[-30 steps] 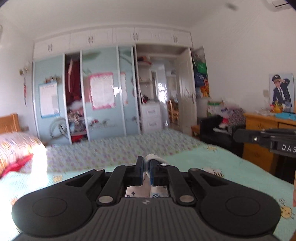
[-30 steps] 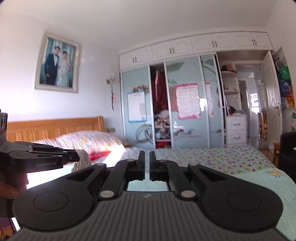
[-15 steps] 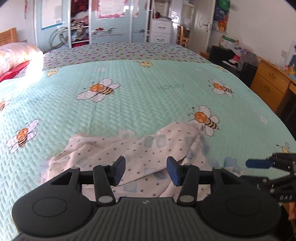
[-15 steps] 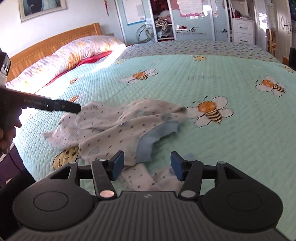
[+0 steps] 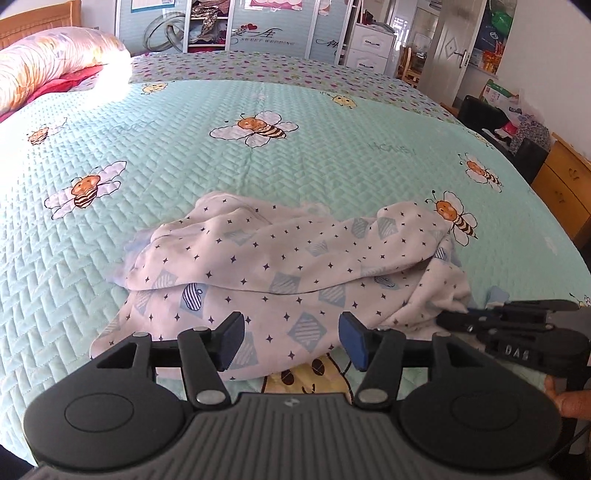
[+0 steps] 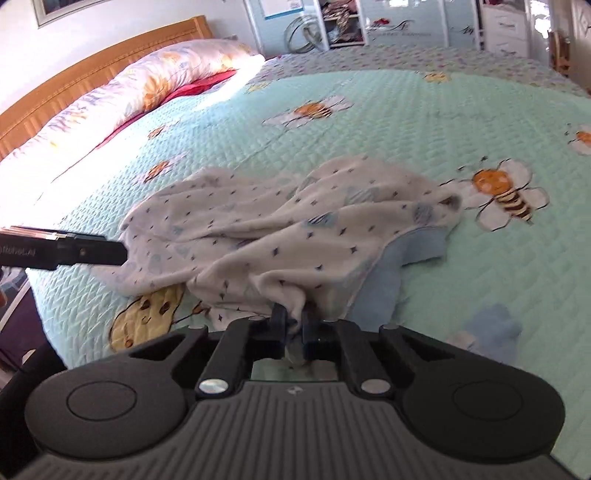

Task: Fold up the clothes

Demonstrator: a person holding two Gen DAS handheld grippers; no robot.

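Left gripper (image 5: pixel 291 341): jaws opening, held tilted downward, nothing pinched.
Right gripper (image 6: pixel 293 325): jaws closing, cloth pinched between them.

Right tool (image 6: pixel 293 325) is closing, pinching the crumpled garment's (image 6: pixel 280 229) near edge.

Both views are shot from just behind the jaws, angled down at the bed (image 5: pixel 295 155) from close up. The left wrist view is taken from the near edge of the bee-print quilt, facing across it toward the wardrobe (image 5: pixel 266 26). The right wrist view is aimed a bit more toward the headboard (image 6: pixel 92 77) and pillow (image 6: pixel 155 77). The crumpled star-print garment (image 5: pixel 295 258) is caught low in both, right at the jaws. The right gripper (image 5: pixel 469 314) is seen at the right edge of the left view, and the left gripper (image 6: pixel 122 251) is seen at the left edge of the right view.
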